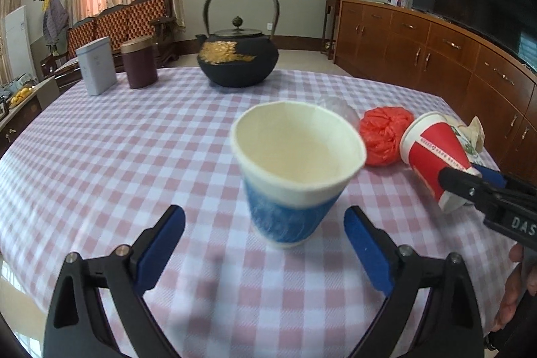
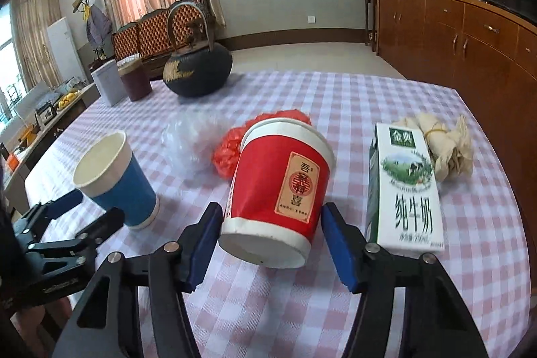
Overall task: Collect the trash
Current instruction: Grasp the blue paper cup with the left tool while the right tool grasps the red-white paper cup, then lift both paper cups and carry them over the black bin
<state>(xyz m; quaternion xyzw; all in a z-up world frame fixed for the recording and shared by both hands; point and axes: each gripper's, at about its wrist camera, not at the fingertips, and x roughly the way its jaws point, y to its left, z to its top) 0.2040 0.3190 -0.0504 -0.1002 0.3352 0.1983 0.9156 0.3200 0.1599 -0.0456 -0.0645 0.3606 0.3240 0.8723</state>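
A red paper cup lies tipped on its side nearest the lens, its white base facing the right gripper, whose blue-padded jaws flank the base on either side; the left pad sits at the cup's edge, the right pad shows a thin gap, and a firm grip cannot be told. The cup is red with white bands at rim and base and a gold-framed label bearing Chinese characters. To its left, a blue paper cup stands upright on the pink-and-white checked tablecloth, white inside, with a white band under the rim; the left gripper is spread wide just short of it, pads clear of the cup. Behind the red cup sit a crumpled red plastic bag and a crumpled clear plastic bag. Just beside the red cup on the right stands a white milk carton with a green top and a cow-in-pasture picture, and behind that a bundle of tan paper bound with a rubber band. Trash count on the table: two paper cups, two plastic bags, one carton, one paper bundle. At the far edge stand one black cast-iron teapot with a gold motif, one dark red canister and one grey tin. A person's fingers show at the right gripper's handle.
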